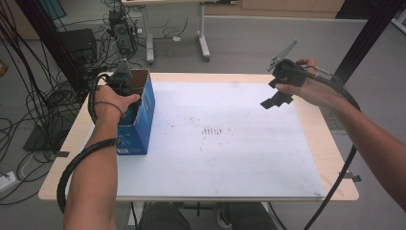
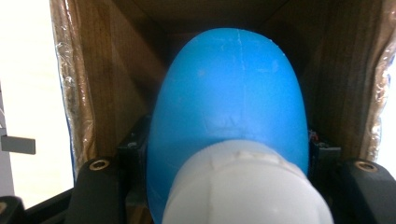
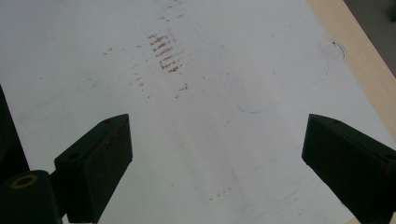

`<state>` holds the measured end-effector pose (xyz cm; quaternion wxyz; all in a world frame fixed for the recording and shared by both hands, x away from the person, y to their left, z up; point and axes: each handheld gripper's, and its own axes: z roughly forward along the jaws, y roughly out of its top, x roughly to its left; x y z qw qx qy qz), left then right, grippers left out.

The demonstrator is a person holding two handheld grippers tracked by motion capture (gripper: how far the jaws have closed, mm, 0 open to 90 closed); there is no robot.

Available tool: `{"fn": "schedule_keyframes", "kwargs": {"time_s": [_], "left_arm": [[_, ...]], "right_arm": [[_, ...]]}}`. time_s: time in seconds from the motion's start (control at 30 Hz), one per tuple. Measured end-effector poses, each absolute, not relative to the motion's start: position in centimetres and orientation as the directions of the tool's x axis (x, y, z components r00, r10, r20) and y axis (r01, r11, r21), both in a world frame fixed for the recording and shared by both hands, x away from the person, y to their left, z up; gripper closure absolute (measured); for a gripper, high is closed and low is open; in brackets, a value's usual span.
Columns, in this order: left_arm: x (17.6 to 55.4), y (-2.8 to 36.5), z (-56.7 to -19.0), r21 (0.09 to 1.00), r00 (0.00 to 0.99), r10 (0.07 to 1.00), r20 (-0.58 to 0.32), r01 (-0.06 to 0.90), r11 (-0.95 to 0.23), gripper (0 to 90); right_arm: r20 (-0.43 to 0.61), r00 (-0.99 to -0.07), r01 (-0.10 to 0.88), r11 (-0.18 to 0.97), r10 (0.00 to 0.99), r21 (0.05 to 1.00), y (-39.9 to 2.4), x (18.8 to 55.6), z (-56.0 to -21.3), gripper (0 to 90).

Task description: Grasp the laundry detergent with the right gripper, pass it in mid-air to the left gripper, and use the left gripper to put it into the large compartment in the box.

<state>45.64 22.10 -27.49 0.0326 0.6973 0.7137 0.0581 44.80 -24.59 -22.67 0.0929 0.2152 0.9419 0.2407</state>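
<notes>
Tabletop: left tool clamps blue bottle, base pointing into box.

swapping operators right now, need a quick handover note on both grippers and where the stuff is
Left gripper: reaches into the open top of the blue box at the table's left edge, shut on a blue bottle with a white cap, inside the box.
Right gripper: open, empty, held above the white mat on the right side.
Done: bottle gripped.
Left: whether it goes in or comes out of the box, I cannot tell; likely finish that move, with the right gripper free to steady the box.
</notes>
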Motion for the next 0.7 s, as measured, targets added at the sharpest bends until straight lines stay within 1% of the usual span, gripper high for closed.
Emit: {"fn": "schedule_keyframes", "kwargs": {"time_s": [0.2,0.3,0.7], "left_arm": [[45.4,22.1,-26.8,0.135,-0.025,0.999,0.032,0.991,0.02,34.4],[45.2,22.0,-26.2,0.137,-0.017,0.999,0.049,0.991,0.01,33.6],[44.3,21.4,-24.0,0.149,-0.002,0.998,0.069,0.989,-0.008,30.0]], "right_arm": [[-0.074,-0.892,0.356,0.793,0.446,0.493,-24.4,44.8,-22.6,8.6],[-0.073,-0.892,0.356,0.791,0.447,0.497,-24.3,44.8,-22.5,8.6],[-0.074,-0.894,0.349,0.79,0.442,0.504,-24.1,44.8,-22.5,8.5]]}}
